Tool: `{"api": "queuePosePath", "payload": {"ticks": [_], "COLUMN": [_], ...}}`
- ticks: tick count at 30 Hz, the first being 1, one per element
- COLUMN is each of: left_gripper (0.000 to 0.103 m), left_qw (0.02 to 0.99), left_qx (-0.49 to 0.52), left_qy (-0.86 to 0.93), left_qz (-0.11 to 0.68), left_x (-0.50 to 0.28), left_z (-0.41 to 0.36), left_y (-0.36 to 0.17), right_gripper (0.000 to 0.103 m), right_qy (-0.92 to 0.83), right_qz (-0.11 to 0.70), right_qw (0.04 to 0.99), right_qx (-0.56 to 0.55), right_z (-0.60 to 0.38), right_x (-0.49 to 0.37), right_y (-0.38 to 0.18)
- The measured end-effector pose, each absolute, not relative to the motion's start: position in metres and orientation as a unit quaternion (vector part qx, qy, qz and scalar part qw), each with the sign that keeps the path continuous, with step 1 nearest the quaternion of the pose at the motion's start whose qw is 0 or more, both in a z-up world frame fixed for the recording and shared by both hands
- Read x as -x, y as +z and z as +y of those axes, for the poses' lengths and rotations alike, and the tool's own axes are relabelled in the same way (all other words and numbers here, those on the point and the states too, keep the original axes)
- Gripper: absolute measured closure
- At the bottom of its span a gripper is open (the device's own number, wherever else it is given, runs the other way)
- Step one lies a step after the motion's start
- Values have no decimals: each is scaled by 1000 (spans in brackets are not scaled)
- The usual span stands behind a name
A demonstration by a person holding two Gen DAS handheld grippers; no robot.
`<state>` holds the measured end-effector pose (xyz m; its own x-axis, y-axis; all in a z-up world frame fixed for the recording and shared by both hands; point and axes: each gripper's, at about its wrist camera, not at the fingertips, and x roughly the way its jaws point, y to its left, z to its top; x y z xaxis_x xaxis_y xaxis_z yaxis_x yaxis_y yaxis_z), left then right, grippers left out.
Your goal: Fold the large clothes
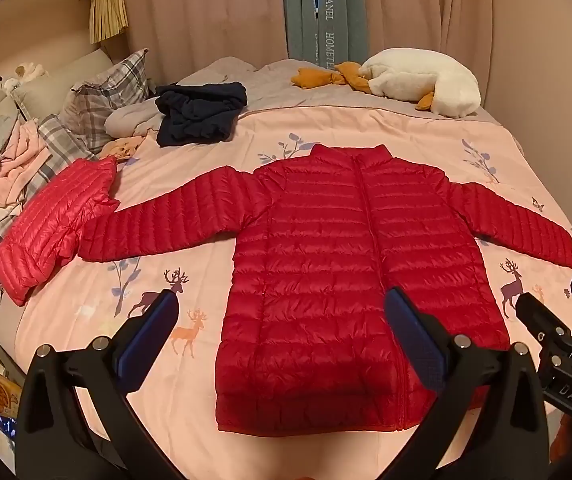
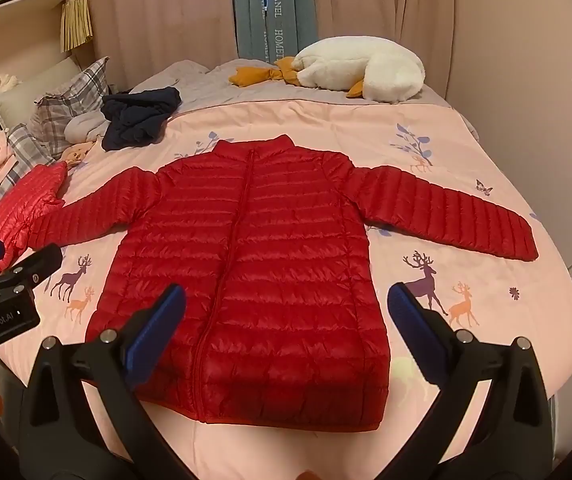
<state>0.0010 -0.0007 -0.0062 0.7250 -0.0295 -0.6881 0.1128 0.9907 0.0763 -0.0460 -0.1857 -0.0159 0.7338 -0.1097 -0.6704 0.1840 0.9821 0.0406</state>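
A bed (image 1: pixel 325 128) with a pink deer-print cover holds a red puffer jacket (image 1: pixel 325 264) lying flat, front up, sleeves spread. Left of it lies a smaller pink-red jacket (image 1: pixel 54 224). Above the hem, the left gripper (image 1: pixel 282 320) and right gripper (image 2: pixel 286 312) hover, jaws wide apart and empty.
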Motion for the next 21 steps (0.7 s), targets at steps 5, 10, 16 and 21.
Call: {"api": "queuePosePath", "payload": {"ticks": [5,10,16,21], "left_gripper": [1,1,1,1], "left_qw": [926,926,925,924], "left_qx": [-55,-53,-55,-56], "left_qy": [-40,-42,-47,-51], "left_qz": [371,373,374,376], "left_x": [0,-1,0,1], "left_z": [0,0,-3,-4], "left_y": [-8,-10,-11,-10], "right_gripper": [2,2,2,2], "right_qy": [-80,-79,-79,-79], "right_qz": [356,356,356,356], "right_qw": [930,929,929,929], "right_qx": [-53,-53,-53,-53], "right_z": [-186,-187,-187,-188], "right_x": [46,44,45,45], "right_y": [-17,-19,-20,-20]}}
